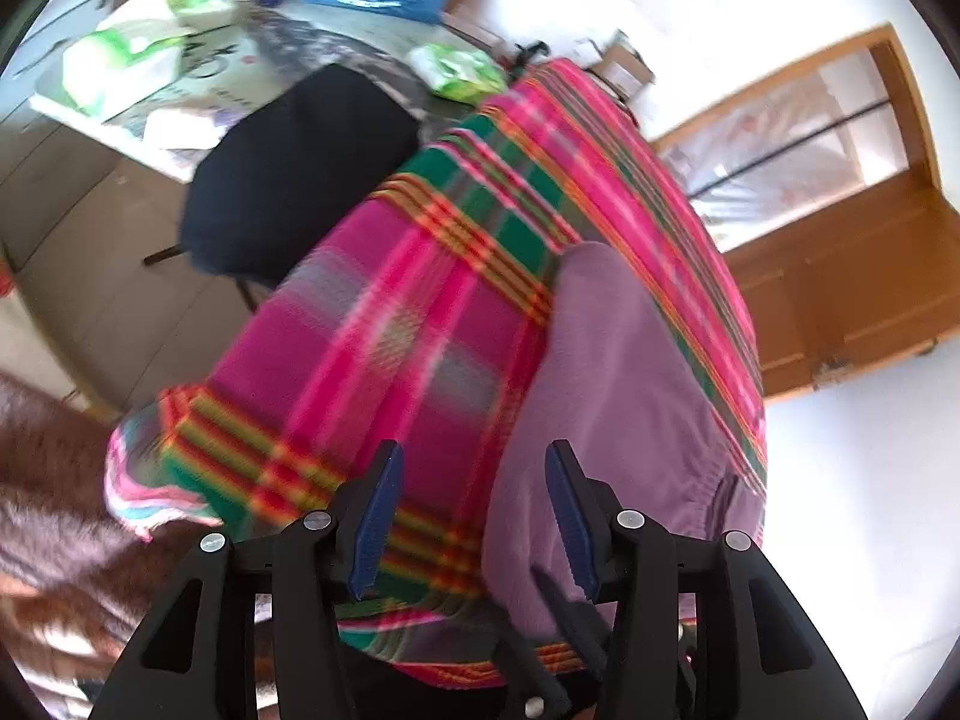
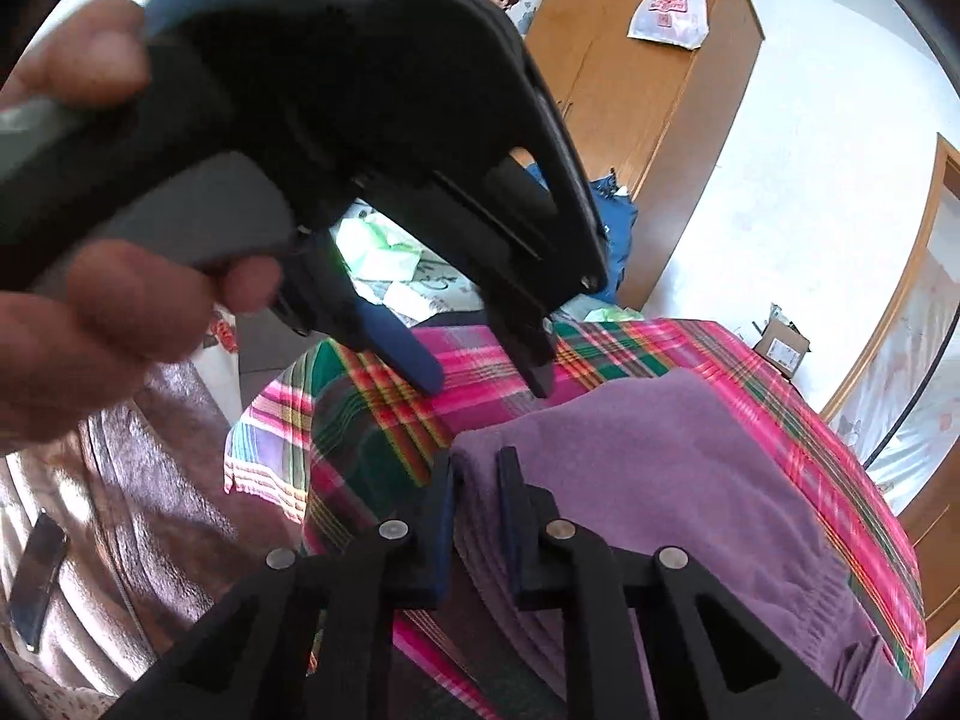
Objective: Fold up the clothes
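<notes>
Both grippers were over the bed. Right gripper (image 2: pixel 477 483) had its jaws drawn close on the near-left edge of the purple garment (image 2: pixel 690 480), fabric pinched between the blue pads. Left gripper (image 1: pixel 474 492) stood with jaws spread wide and nothing between them; in the right wrist view it appeared as the black tool (image 2: pixel 486 381) held by a hand (image 2: pixel 90 336), tips hanging just above the blanket beyond the garment's far-left corner.

Purple garment lay spread flat on the pink, green and orange plaid blanket (image 1: pixel 384 324), toward that cover's right side, a gathered band visible at its near end. Blanket covered the bed, with a fringed corner hanging at the left. A brown fleecy cover (image 2: pixel 156 450) lay at the left, a dark phone-like item (image 2: pixel 39 582) resting on it.

Beyond the bed stood a dark chair (image 1: pixel 288 168), a cluttered table (image 1: pixel 336 30) with green-and-white packets, a wooden wardrobe (image 2: pixel 630 96) with a plastic bag (image 2: pixel 669 9) hanging on it, and a wooden door (image 1: pixel 840 228)
</notes>
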A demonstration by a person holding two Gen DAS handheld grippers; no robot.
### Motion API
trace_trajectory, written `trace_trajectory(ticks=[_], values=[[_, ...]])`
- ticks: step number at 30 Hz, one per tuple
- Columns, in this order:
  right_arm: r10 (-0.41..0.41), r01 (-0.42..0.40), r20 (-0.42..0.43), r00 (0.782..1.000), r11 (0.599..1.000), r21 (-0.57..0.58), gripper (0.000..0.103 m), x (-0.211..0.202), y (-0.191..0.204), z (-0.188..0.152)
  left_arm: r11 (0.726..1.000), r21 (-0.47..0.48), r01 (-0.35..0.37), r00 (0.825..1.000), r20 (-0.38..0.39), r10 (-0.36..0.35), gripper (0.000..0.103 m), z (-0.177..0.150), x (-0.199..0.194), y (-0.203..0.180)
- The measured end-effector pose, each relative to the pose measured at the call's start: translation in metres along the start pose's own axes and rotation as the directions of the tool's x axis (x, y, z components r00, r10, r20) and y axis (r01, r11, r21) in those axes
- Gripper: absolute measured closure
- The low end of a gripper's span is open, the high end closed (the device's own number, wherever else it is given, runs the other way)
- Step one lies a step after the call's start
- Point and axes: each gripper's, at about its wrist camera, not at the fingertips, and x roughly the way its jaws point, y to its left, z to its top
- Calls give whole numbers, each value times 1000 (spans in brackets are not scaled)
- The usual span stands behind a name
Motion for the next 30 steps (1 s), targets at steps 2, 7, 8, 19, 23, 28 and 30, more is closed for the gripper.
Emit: trace_trajectory(ticks=[2, 7, 8, 19, 23, 28, 30], values=[[-2, 2, 9, 1000, 1000, 15, 90, -5, -3, 3, 999, 1, 45, 999, -26, -45, 52, 7, 8, -6], [6, -8, 26, 1000, 998, 60, 90, -16, -14, 8, 990, 25, 135, 989, -62, -134, 52, 27, 25, -21], [10, -12, 26, 1000, 998, 67, 90, -17, -15, 8, 989, 33, 144, 987, -76, -141, 52, 33, 31, -24], [48, -52, 35, 998, 992, 114, 90, -26, -33, 11, 981, 55, 187, 966, -193, -173, 53, 74, 77, -47], [57, -62, 37, 998, 990, 124, 90, -26, -35, 10, 983, 48, 176, 965, -208, -163, 55, 80, 86, -45], [79, -82, 30, 996, 988, 133, 90, -22, -39, 10, 984, 55, 172, 966, -205, -158, 71, 86, 93, -45], [88, -91, 27, 996, 986, 138, 90, -20, -41, 9, 983, 67, 173, 966, -207, -155, 78, 86, 94, -47]])
